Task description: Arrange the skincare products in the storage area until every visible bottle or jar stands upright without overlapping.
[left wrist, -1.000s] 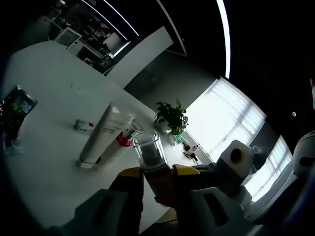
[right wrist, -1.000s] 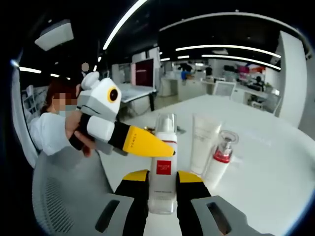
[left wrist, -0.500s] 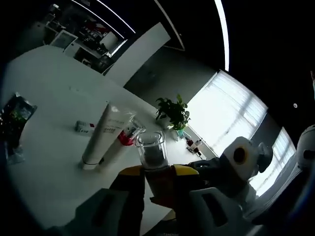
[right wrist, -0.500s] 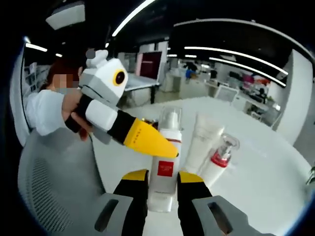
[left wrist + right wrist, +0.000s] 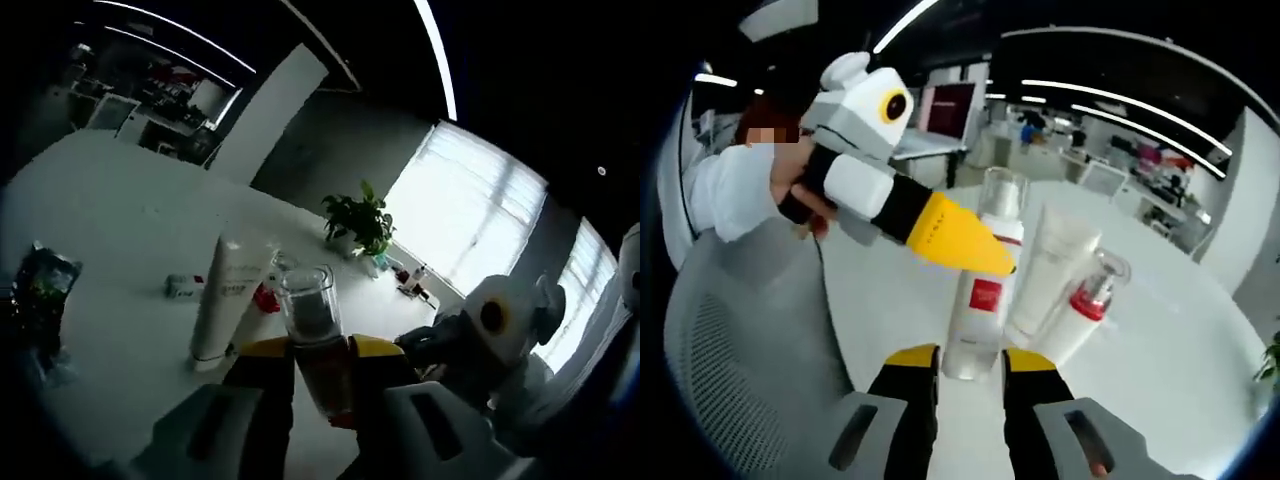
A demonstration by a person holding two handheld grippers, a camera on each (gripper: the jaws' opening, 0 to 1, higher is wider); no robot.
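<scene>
white table (image 5: 1160, 330) in dim office; left gripper (image 5: 318, 345) clamps pump bottle (image 5: 985, 280); right gripper (image 5: 958, 358) jaws apart.

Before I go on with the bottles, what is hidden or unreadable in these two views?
- Left gripper view: the pump bottle's lower body and base, hidden between the left claw's jaws.
- Left gripper view: the small box beyond the white tube, label too small.
- Right gripper view: the pump bottle's red label, blurred; its shoulder hidden by the left claw's yellow tip.
</scene>
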